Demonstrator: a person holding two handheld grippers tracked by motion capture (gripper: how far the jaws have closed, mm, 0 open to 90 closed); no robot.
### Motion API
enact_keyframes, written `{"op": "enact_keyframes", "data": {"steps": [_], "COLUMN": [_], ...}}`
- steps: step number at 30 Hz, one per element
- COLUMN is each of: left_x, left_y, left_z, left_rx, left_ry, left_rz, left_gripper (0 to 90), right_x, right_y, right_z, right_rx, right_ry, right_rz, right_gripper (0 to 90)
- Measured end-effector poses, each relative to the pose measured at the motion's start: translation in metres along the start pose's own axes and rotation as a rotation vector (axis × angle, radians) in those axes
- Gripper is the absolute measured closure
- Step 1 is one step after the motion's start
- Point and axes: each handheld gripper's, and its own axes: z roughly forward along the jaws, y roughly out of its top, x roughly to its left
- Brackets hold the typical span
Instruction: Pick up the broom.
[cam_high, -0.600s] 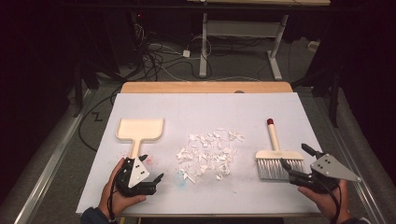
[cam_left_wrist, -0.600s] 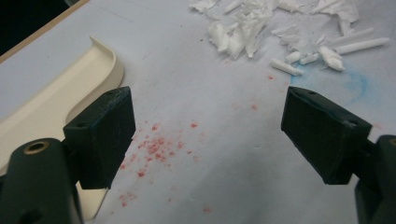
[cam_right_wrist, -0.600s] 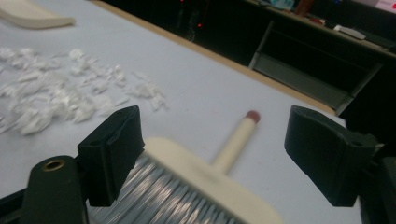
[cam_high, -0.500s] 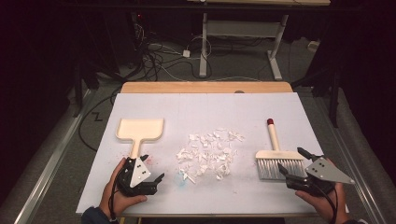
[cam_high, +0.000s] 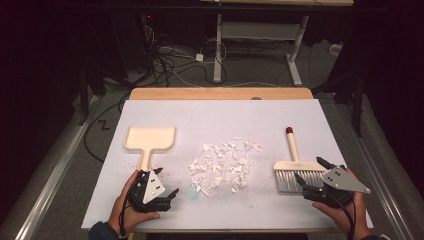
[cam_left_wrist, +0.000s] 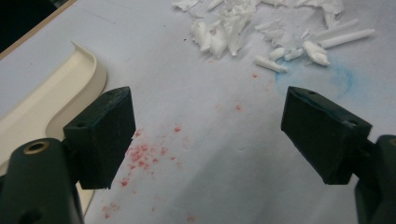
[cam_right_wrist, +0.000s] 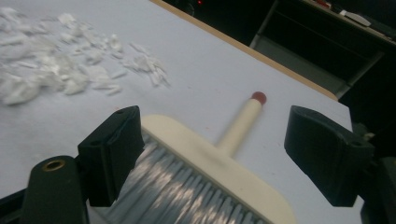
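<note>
A cream dustpan (cam_high: 150, 138) lies on the left of the white table sheet (cam_high: 220, 117), its handle pointing toward me. My left gripper (cam_high: 169, 197) rests just right of that handle, open, nothing between its jaws; the dustpan's edge (cam_left_wrist: 46, 100) lies by its left jaw. A pile of white paper scraps (cam_high: 223, 167) lies in the middle. On the right lies a cream brush (cam_high: 296, 166) with a red-tipped handle (cam_high: 289, 131) and grey bristles. My right gripper (cam_high: 312, 172) stands open at the bristles' right end; the brush head (cam_right_wrist: 210, 161) lies between its spread jaws, untouched.
Red specks (cam_left_wrist: 144, 151) and a faint blue stain (cam_left_wrist: 337, 78) mark the sheet near the left gripper. The table's wooden far edge (cam_high: 220, 93) shows beyond the sheet. Cables and desk legs lie on the dark floor behind.
My right gripper has moved left, closer to the brush's bristles. The left gripper, dustpan, scraps and brush have stayed put.
</note>
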Motion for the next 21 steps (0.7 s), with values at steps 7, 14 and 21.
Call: {"op": "enact_keyframes", "data": {"steps": [7, 14, 21], "left_x": [0.000, 0.000, 0.001], "left_y": [0.001, -0.001, -0.002], "left_z": [0.002, 0.002, 0.003], "left_rx": [0.008, 0.018, 0.029], "left_ry": [-0.005, -0.022, -0.031], "left_rz": [0.004, 0.004, 0.002], "left_gripper": [17.0, 17.0, 17.0], "right_x": [-0.020, -0.036, -0.050], "right_y": [0.013, 0.038, 0.026], "right_z": [0.026, 0.067, 0.123], "right_rx": [0.076, 0.261, 0.444], "right_ry": [-0.001, -0.008, 0.034], "right_rz": [0.057, 0.181, 0.280], "right_gripper": [20.9, 24.7, 30.5]}}
